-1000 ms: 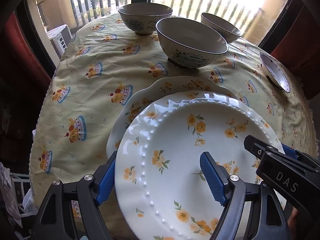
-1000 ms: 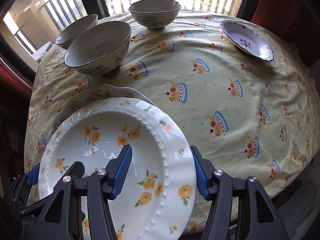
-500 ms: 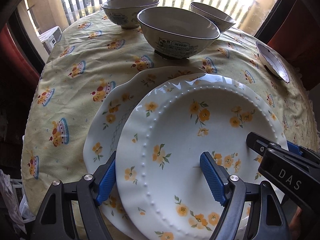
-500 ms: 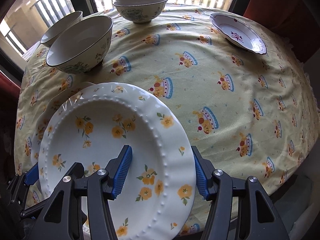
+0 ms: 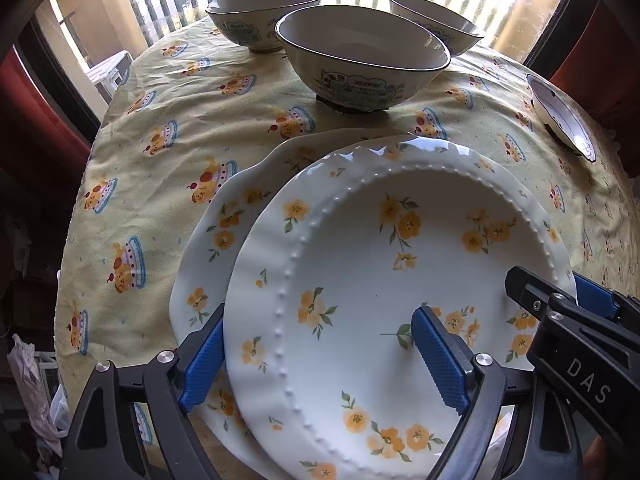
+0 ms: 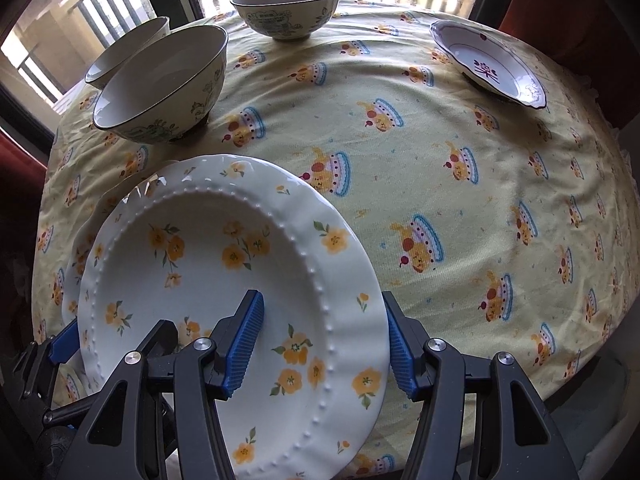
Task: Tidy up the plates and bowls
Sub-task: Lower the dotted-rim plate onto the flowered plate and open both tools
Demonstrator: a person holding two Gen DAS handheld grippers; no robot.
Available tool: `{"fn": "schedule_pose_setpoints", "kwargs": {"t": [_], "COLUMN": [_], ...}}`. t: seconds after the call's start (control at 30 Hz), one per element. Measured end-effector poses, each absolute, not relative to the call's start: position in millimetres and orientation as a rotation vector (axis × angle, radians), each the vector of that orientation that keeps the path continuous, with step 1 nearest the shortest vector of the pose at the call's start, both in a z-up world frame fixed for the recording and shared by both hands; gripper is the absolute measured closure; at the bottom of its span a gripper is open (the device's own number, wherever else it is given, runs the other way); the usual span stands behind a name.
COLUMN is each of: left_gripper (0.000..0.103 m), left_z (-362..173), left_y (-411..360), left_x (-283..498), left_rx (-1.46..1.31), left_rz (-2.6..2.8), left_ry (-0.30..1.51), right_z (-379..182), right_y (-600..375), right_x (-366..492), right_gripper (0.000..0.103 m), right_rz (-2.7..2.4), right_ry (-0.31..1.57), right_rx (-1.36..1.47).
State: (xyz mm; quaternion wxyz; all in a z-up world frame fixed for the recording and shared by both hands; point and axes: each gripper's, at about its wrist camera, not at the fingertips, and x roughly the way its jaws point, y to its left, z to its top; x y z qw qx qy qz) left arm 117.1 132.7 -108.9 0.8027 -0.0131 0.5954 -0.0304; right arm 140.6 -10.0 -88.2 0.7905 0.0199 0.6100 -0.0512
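Note:
A white plate with yellow flowers [image 5: 360, 280] lies tilted over a matching lower plate [image 5: 224, 232] at the table's near edge. My left gripper [image 5: 320, 332] straddles its left rim. Its jaws are opening, with one pad just outside the rim and the other over the well. My right gripper [image 6: 320, 320] is shut on the same plate [image 6: 208, 264] at its right rim, one pad inside and one outside. Three patterned bowls [image 5: 362, 68] [image 5: 264, 16] [image 5: 436, 20] stand at the far side.
A small white dish with a purple motif [image 6: 488, 68] sits at the far right. A yellow cake-print tablecloth [image 6: 460, 208] covers the round table. Windows with railings lie beyond it, and red curtains hang at both sides.
The flowered plate has come down over the lower plate, which now shows more on the left. The left jaws have spread a little wider. The right grip is unchanged.

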Motion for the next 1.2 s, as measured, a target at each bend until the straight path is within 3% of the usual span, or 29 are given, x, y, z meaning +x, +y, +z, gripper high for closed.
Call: {"fn": "schedule_pose_setpoints", "kwargs": {"t": [0.23, 0.33, 0.37, 0.4, 0.97, 1.2], "left_gripper": [0.008, 0.008, 0.008, 0.008, 0.009, 0.008], "left_z": [-98.8, -95.2, -94.6, -93.8, -91.1, -76.3], "left_y": [127.3, 130.7, 132.5, 133.7, 151.7, 149.8], "left_x": [119.9, 119.0, 118.4, 117.5, 114.3, 114.1], "left_rx": [0.087, 0.087, 0.088, 0.086, 0.075, 0.067], "left_rz": [-0.044, -0.045, -0.046, -0.046, -0.074, -0.119], "left_ry": [1.221, 1.211, 1.212, 1.213, 1.230, 1.207], "right_z": [-83.7, -83.8, -84.0, -84.6, -93.9, -76.2], "right_y": [-12.4, -9.4, -8.2, -7.1, 10.9, 10.1], "right_x": [142.0, 143.0, 143.2, 143.7, 143.0, 133.8], "right_gripper": [0.041, 0.047, 0.056, 0.057, 0.057, 0.050], "right_rz": [-0.110, -0.087, -0.079, -0.084, -0.121, -0.117], "right_ry": [1.301, 1.304, 1.304, 1.306, 1.347, 1.309], "right_rx": [0.033, 0.031, 0.032, 0.025, 0.028, 0.064]}}
